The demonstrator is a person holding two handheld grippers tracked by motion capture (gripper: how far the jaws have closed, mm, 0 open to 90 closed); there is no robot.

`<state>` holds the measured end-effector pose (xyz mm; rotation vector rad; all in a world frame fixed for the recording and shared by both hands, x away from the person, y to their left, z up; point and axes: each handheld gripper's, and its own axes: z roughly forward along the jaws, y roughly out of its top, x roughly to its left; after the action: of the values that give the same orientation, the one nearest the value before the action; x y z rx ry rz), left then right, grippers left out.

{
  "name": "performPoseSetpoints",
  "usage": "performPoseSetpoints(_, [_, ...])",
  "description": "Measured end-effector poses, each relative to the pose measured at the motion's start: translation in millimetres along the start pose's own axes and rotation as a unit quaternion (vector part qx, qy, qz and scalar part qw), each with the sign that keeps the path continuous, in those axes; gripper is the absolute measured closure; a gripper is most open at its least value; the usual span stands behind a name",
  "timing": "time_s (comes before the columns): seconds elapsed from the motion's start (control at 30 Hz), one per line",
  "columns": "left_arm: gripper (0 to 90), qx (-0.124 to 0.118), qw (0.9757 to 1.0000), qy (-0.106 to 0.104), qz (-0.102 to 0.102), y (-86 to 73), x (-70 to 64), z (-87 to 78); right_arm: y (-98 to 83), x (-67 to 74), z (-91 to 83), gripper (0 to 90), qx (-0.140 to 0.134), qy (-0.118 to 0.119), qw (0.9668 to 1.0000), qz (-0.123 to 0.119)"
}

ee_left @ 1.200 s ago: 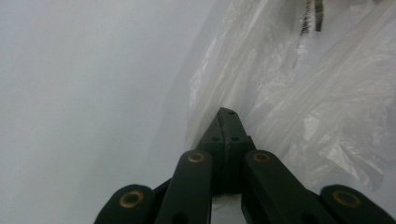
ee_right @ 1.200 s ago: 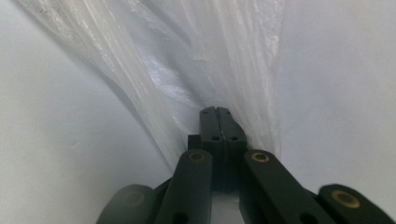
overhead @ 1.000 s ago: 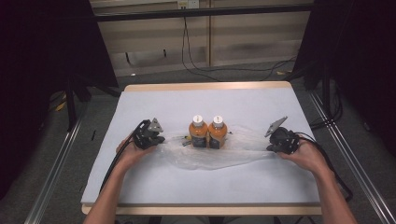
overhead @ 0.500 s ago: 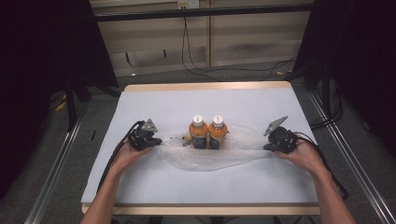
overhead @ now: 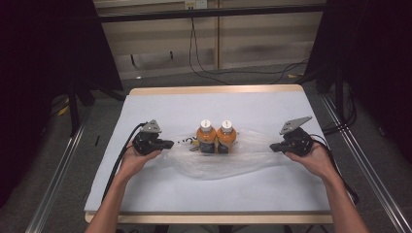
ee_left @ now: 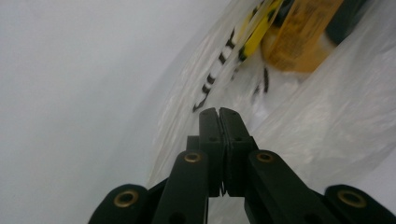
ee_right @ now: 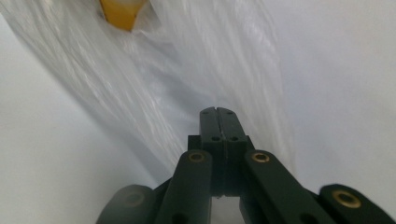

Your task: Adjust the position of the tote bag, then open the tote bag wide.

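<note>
Plastic bag [overhead: 218, 160], clear and crinkled, lies stretched across the middle of the table [overhead: 160, 104], its white cover showing through the film. Two orange bottles [overhead: 215, 137] with white caps stand side by side, touching, at the far middle of the bag; whether the film wraps them fully cannot be told. Black and yellow print shows on the film near the left end. The left gripper [overhead: 168, 143] is clenched on the bag's left edge, its jaws pressed together over the plastic. The right gripper [overhead: 273, 147] is likewise clenched on the bag's right edge.
</note>
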<state>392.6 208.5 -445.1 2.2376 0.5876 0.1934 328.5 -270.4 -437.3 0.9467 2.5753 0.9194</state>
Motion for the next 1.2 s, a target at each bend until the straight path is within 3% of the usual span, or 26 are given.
performPoseSetpoints(0.17, [89.9,-0.038,0.9992,-0.012,-0.005,5.1,-5.2,-8.8,5.1,1.3,-6.2,90.0,-0.046,0.019,0.9987,0.004])
performPoseSetpoints(0.43, [90.0,-0.064,0.9973,-0.035,0.009,14.4,-21.8,-9.0,18.1,7.6,-12.0,90.0,-0.103,0.036,0.9940,0.011])
performPoseSetpoints(0.57, [90.0,-0.071,0.9953,-0.064,0.018,20.9,-34.1,-1.0,26.3,12.4,-6.2,90.0,-0.110,0.044,0.9929,0.012])
performPoseSetpoints(0.7, [90.0,-0.065,0.9943,-0.080,0.028,27.0,-47.4,10.3,33.1,19.0,1.1,90.0,-0.110,0.052,0.9925,0.013])
performPoseSetpoints(1.0, [90.0,-0.071,0.9911,-0.105,0.040,41.2,-70.7,25.6,45.3,27.2,6.8,90.0,-0.118,0.063,0.9909,0.011])
performPoseSetpoints(1.2, [90.0,-0.063,0.9884,-0.121,0.065,54.3,-88.9,43.0,58.4,28.1,17.6,90.0,-0.107,0.060,0.9924,-0.005])
